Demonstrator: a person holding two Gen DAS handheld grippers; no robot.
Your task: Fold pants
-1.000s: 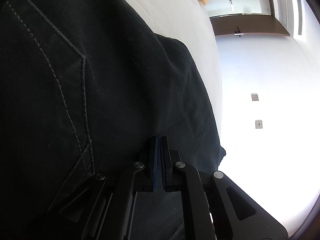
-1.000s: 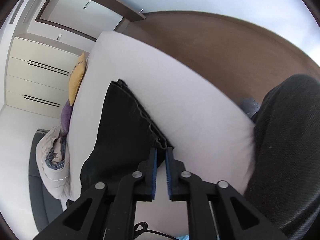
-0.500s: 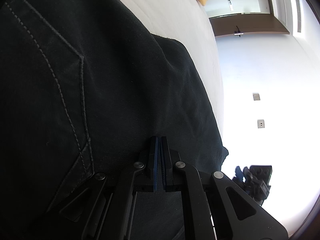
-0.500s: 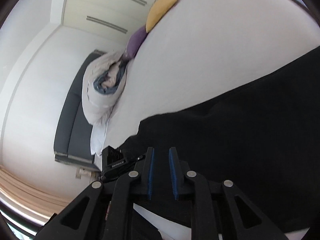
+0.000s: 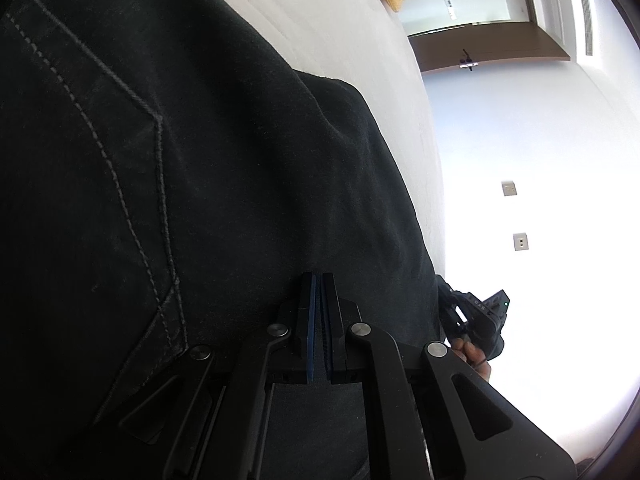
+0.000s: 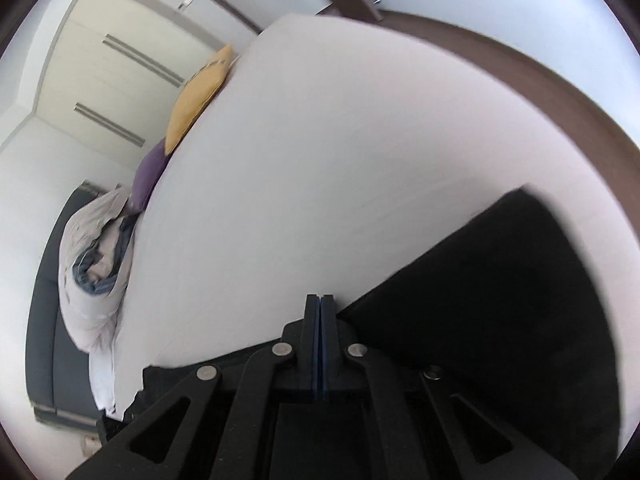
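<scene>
Black pants (image 5: pixel 240 160) on bed (image 6: pixel 340 160), both grippers pinching fabric.

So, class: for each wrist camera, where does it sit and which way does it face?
Left wrist: on the left hand-held gripper, facing close along the black pants; the other hand shows at right.
Right wrist: on the right hand-held gripper, facing across the white bed toward pillows.
Both views share the pants, bed and yellow pillow.
</scene>
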